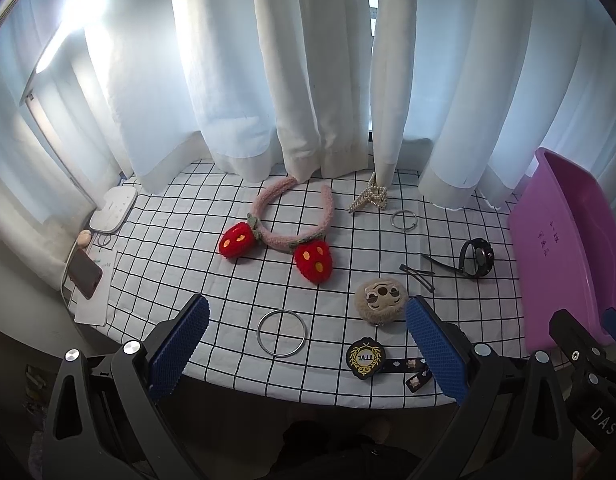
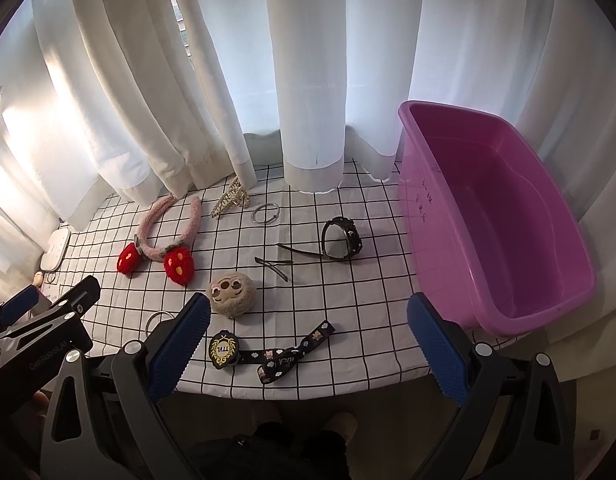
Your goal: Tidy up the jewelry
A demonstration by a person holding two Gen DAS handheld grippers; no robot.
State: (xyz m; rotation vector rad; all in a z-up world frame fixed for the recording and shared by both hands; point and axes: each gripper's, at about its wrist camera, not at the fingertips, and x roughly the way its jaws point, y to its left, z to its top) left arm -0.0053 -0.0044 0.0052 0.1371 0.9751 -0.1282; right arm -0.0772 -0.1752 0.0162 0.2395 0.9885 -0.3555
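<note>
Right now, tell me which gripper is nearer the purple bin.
Right. The right gripper hovers open at the table's near edge, its right finger close beside the purple bin. The left gripper hovers open further left, over the large silver ring.

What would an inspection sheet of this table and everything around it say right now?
Surface: table under a white cloth with black grid lines.
Job's things: strawberry headband, pearl hair claw, small ring, large ring, watch, hair clips, plush sloth face, badge with strap; all lie on the cloth.
Tub: purple tub, nothing inside.
Clutter: phone, papers, white device at the left edge.
Grippers: left gripper and right gripper both open, holding nothing.
Cables: white cable beside the phone.
Surroundings: white curtains behind the table.
</note>
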